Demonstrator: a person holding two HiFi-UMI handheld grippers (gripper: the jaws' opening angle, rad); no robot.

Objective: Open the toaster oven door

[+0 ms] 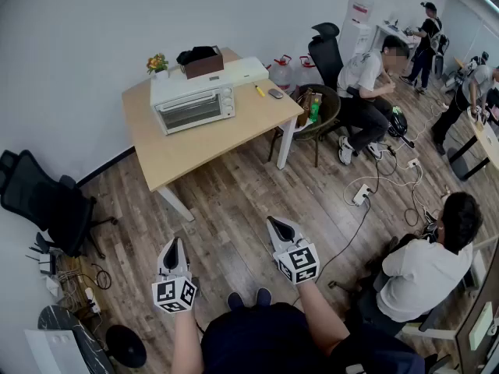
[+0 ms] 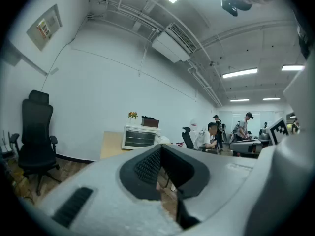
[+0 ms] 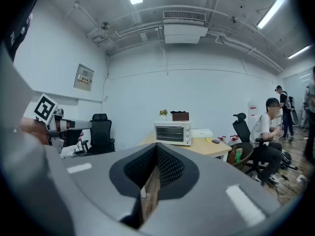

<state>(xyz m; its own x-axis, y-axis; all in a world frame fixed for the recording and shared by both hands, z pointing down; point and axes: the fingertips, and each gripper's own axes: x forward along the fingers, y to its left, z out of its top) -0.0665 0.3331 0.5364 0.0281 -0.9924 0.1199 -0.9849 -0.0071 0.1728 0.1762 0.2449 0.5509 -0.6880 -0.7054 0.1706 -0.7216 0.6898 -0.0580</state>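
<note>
Toaster oven (image 1: pixel 193 106): where is it?
On the wooden table (image 1: pixel 195 158), well ahead of both claws, with its glass door shut and facing them. The left claw (image 1: pixel 173 245) and the right claw (image 1: pixel 279 224) hang low over the plank floor, well short of the table. Each has its jaws pressed narrow, with only a slit between them and nothing held.
Any containers?
A dark box (image 1: pixel 203 61) sits at the oven's far side by the wall, and something black bulges from its open top. Left of it, a small pot (image 1: pixel 157 67) holds orange and yellow flowers. A flat white box (image 1: pixel 248 70) lies just right of the oven, and what is in it cannot be seen.
What does one view catch that the others miss?
Only the head view shows the person in a white shirt (image 1: pixel 425 275) sitting low, off to the right of the right claw. Only the left gripper view shows the long air unit (image 2: pixel 172 43) overhead. The right gripper view shows a wall panel (image 3: pixel 84 76) and, at its left edge, the left claw's marker cube (image 3: pixel 45 108).
</note>
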